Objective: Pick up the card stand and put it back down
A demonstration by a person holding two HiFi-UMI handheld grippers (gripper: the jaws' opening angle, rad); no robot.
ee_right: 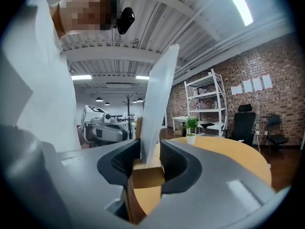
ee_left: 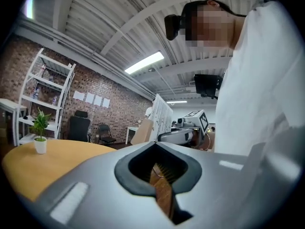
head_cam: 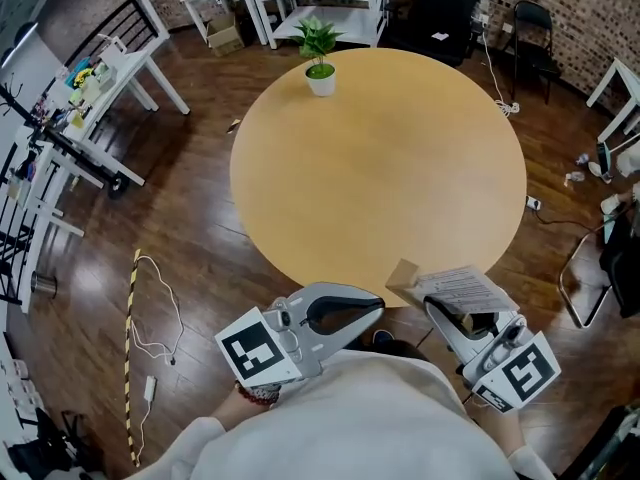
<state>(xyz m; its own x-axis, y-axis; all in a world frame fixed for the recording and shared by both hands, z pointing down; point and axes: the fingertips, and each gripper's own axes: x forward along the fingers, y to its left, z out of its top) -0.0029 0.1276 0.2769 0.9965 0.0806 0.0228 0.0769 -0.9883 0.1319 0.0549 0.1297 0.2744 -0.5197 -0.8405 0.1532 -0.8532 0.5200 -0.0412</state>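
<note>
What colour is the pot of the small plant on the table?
White; the small round pot shows best in head view.

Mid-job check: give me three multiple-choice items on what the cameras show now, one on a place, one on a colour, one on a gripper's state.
1. Where on the round table does the potted plant stand?
A. at the near edge
B. in the middle
C. at the far edge

2. What colour is the pot?
A. black
B. white
C. red

3. How does the right gripper stand?
A. shut on the wooden base of the card stand
B. open and empty
C. shut on nothing

Answers:
1 C: the head view shows it by the rim farthest from the person.
2 B: the pot is white under green leaves.
3 A: the right gripper view shows both pads pressed on the block, with the white card rising above them.
</note>
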